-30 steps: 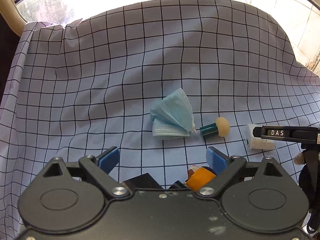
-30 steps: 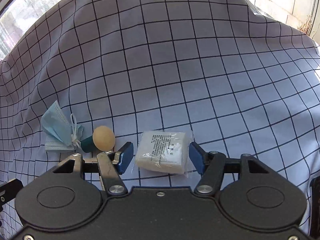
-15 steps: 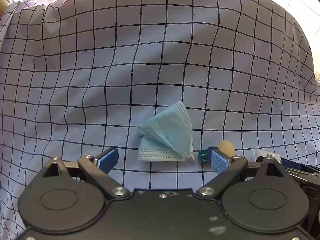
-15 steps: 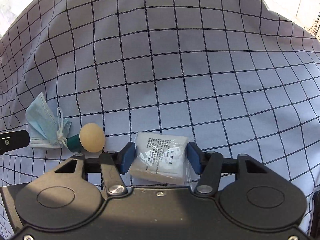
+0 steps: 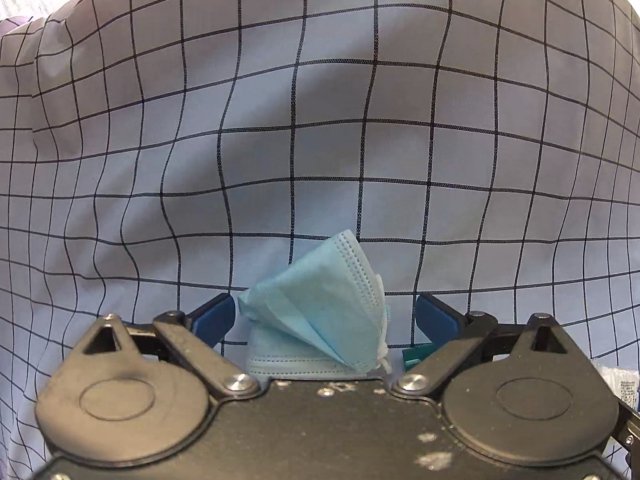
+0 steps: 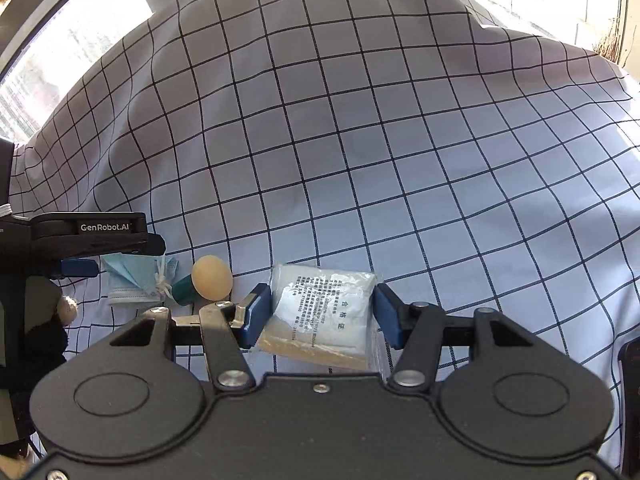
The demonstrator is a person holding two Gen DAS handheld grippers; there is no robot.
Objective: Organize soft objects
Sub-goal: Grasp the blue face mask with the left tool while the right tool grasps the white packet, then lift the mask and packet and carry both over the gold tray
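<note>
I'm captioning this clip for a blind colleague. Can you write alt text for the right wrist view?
The right gripper clamps a white plastic-wrapped packet between its blue pads over a grid-patterned cloth. At left, the left gripper straddles a folded blue face mask, beside a beige-tipped green object.

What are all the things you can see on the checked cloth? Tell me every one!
face mask: 1, light blue, folded, on the cloth between the left gripper's fingers
sponge: 1, tan with a dark green base, right of the mask
packet: 1, white in clear wrap with print, between the right gripper's fingers
cloth: 1, pale with black grid, under everything
left gripper: 1, black with blue pads, open
right gripper: 1, same colours, closed on the packet
</note>
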